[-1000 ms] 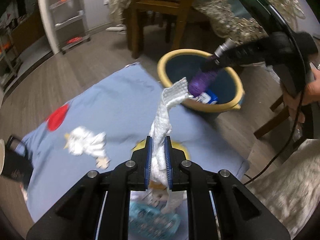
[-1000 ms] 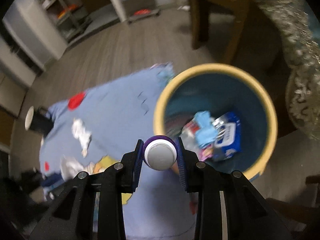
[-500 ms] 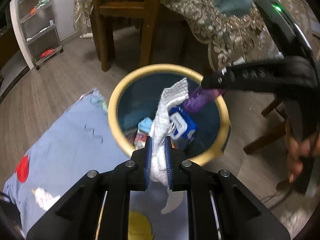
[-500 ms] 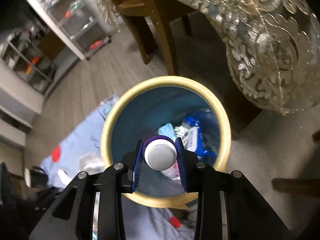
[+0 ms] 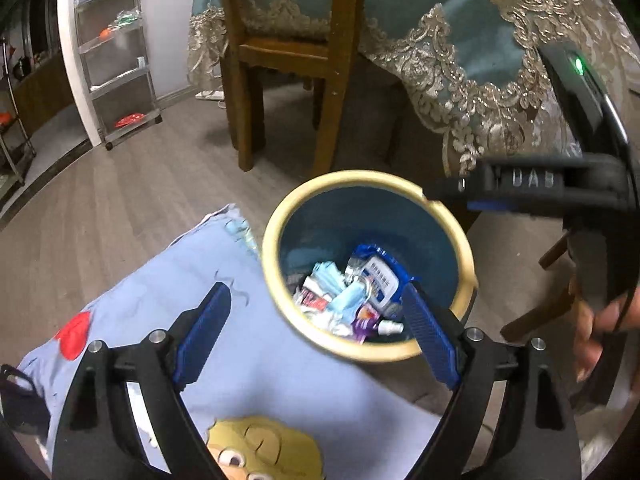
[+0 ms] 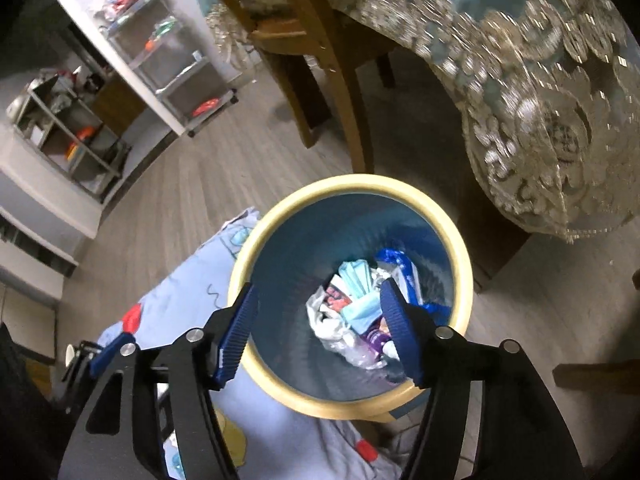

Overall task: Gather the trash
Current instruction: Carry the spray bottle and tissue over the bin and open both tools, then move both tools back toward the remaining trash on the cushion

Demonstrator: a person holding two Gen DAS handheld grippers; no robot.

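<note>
Hovering over the bin (image 5: 276, 240), both grippers are seen spread and empty: the left gripper (image 5: 316, 332) has its jaws just opened wide w/ nothing between the pads, and the right gripper (image 6: 320, 328) has likewise just opened, jaws apart, nothing pinched. In the right wrist view, the purple bottle (image 6: 374, 340) is seen lying at the bin bottom beside a white tissue wad (image 6: 328, 328), among blue masks (image 6: 356, 276) and a blue wrapper (image 6: 404, 268); both items can be judged as dropped in, so this delivery is read as done. The relation that matters for the next move: remaining trash is not ahead of the grippers but back behind and below them, on the blue mat (image 5: 160, 288), which touches the bin's near-left side. No loose trash is shown on the visible mat patch in either view; a dark object at the mat's far left edge (image 5: 16, 396) can't be identified. Since the mat runs off to the lower left, the left gripper is judged nearer to it and would be expected to reach it first; the right one is set more squarely over the bin mouth, w/ the person's hand (image 5: 600, 328) seen on its handle. Both would need to be pulled back and swung left, clear of the rim, before any new pick is lined up.
</note>
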